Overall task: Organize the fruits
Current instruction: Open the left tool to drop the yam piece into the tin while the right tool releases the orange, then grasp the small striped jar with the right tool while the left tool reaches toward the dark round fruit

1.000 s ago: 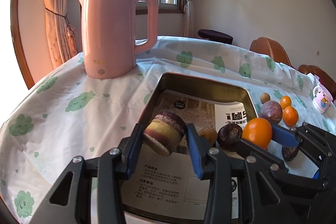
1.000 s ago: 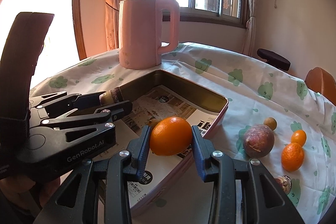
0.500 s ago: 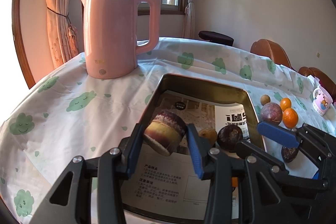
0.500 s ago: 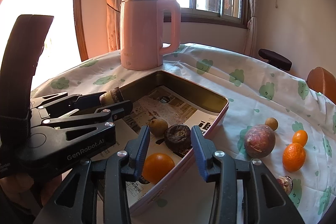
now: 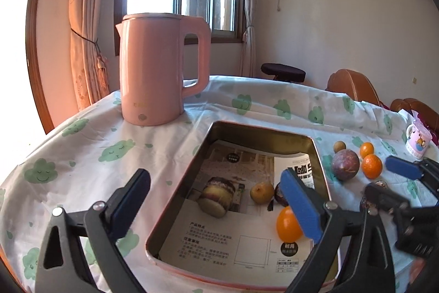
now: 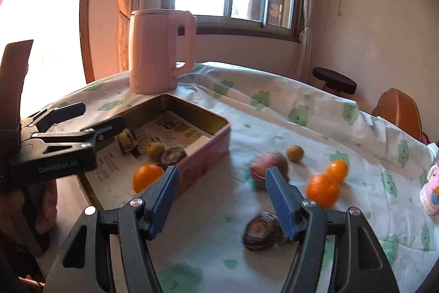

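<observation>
Inside the metal tray (image 5: pixel 263 131), on printed paper whose small text is unreadable, lie a cut purple-and-yellow fruit (image 5: pixel 216 196), a small yellow fruit (image 5: pixel 262 192), a dark fruit (image 6: pixel 173 154) and an orange (image 6: pixel 147 177). Beside the tray on the cloth sit a purple fruit (image 5: pixel 345 164), two small oranges, a tan fruit and another dark fruit (image 6: pixel 262 231). The left gripper (image 5: pixel 216 208) hovers over the tray, fingers spread wide and empty, "GenRobot.AI" on its side. The right gripper (image 6: pixel 222 199) is just beside the tray over the cloth, released, holding nothing.
</observation>
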Demonstrator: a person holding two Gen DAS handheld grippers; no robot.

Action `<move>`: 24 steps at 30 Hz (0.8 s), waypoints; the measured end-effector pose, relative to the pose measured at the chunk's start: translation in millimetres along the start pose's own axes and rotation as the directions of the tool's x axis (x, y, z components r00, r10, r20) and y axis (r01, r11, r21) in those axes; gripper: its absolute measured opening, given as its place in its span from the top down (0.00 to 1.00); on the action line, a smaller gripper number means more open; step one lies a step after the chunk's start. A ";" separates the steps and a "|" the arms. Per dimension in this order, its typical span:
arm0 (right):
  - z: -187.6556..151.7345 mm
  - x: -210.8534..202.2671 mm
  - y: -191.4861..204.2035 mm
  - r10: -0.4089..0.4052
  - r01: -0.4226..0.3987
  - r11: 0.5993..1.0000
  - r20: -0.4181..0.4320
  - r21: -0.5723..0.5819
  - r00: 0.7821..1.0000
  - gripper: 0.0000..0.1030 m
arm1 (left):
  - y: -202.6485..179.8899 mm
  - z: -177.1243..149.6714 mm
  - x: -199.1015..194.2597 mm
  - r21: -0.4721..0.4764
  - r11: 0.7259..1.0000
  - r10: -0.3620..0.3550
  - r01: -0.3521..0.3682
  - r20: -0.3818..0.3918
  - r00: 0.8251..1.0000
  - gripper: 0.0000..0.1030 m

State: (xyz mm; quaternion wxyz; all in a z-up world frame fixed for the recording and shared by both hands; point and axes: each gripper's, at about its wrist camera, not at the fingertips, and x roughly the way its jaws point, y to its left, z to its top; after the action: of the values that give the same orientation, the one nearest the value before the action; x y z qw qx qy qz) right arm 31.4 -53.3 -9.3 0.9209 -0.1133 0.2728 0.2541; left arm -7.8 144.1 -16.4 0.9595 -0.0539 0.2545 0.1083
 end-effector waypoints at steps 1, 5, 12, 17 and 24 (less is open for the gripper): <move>-3.5 -3.8 -11.5 -0.025 0.025 1.000 -0.008 0.012 1.000 0.35 | -0.9 0.6 -0.5 -0.007 1.000 -0.003 0.003 -0.005 1.000 0.05; -18.5 -11.1 -51.7 -0.118 0.120 0.992 -0.049 0.048 0.992 0.35 | -10.3 5.6 -7.3 -0.009 1.000 0.000 0.000 -0.004 1.000 0.05; -32.8 -4.3 -74.4 -0.101 0.112 0.988 -0.100 0.105 0.990 0.35 | -43.1 13.0 -17.3 0.037 0.999 -0.008 0.008 0.002 1.000 0.05; -34.0 2.6 -71.9 -0.080 0.094 0.990 -0.131 0.103 0.988 0.37 | -69.0 9.4 -15.0 0.068 0.997 -0.034 0.035 -0.016 0.999 0.05; -34.0 16.2 -76.6 0.007 0.019 0.990 -0.186 0.137 0.983 0.48 | -94.2 2.1 -11.4 0.103 0.992 -0.064 0.068 -0.037 0.997 0.05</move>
State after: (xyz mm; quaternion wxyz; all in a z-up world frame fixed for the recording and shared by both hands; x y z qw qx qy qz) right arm 68.6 -123.2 -41.0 0.8979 -0.0734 0.3741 0.2200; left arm 5.7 50.9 -4.4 0.9596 -0.0138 0.2740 0.0621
